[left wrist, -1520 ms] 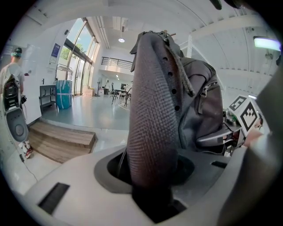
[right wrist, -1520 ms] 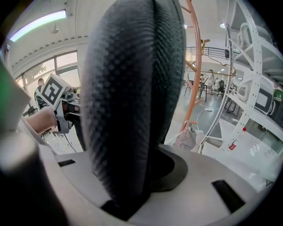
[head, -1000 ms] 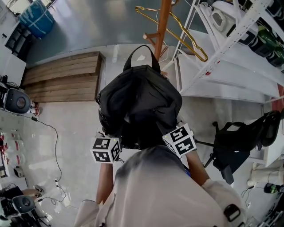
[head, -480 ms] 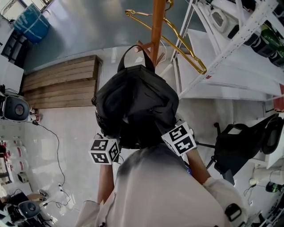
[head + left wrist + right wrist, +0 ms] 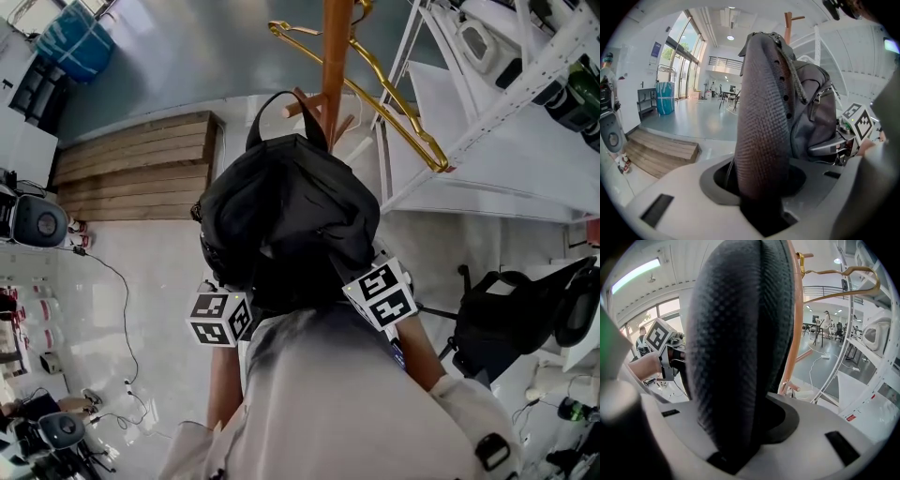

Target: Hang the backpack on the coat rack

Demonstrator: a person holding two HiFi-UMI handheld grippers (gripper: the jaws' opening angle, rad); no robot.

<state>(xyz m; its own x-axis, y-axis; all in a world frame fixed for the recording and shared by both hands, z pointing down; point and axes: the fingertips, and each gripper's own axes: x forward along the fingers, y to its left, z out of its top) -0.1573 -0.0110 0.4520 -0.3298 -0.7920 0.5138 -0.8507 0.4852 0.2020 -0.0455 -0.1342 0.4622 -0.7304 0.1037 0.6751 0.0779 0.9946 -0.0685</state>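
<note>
Soft and saggy, likely not heavy, the black backpack (image 5: 291,220) is held up just before the coat rack (image 5: 336,47), its top loop (image 5: 267,117) near a peg (image 5: 305,101). The left gripper (image 5: 761,206) and right gripper (image 5: 736,446) each pinch a padded shoulder strap (image 5: 761,117) with jaws half closed, a sound hold that leaves the loop free to hook

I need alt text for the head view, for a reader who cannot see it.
Seen from above, the left gripper and right gripper hold a black backpack up, its top loop close to a peg of the orange coat rack. A gold hanger hangs on the rack.
</note>
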